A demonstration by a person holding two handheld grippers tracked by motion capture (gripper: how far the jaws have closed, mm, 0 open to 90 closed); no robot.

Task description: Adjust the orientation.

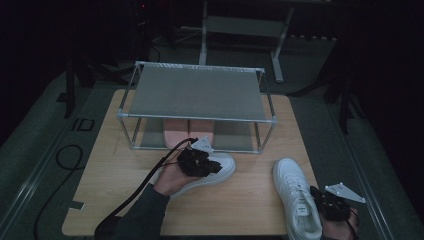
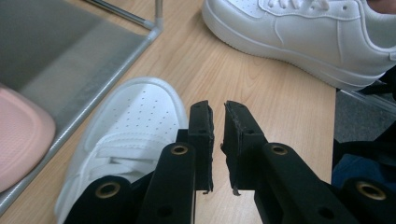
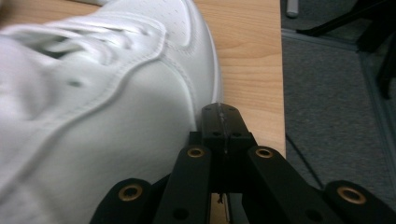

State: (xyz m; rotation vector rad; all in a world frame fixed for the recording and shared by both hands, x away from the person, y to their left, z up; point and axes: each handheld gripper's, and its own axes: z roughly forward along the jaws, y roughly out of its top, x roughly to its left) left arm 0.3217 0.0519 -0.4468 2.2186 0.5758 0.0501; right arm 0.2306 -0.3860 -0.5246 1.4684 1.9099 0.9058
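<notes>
White leather sneakers: two are counted on the light wooden table point(image 1: 240, 200); the left white sneaker point(image 1: 215, 172) lies just in front of the rack, the right white sneaker point(image 1: 296, 197) near the table's right edge, well apart.
Pink shoes: what appears to be one pair point(image 1: 189, 131) is seen on the lower shelf, dimly lit.
Metal two-shelf rack point(image 1: 192, 92): one, at the table's back.
Left gripper point(image 2: 218, 135): jaws slightly apart, nothing between them, beside the left sneaker's toe.
Right gripper point(image 3: 223, 122): jaws pressed together, empty, against the right sneaker's side.

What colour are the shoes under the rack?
Pink shoes, best seen in the high view.
</notes>
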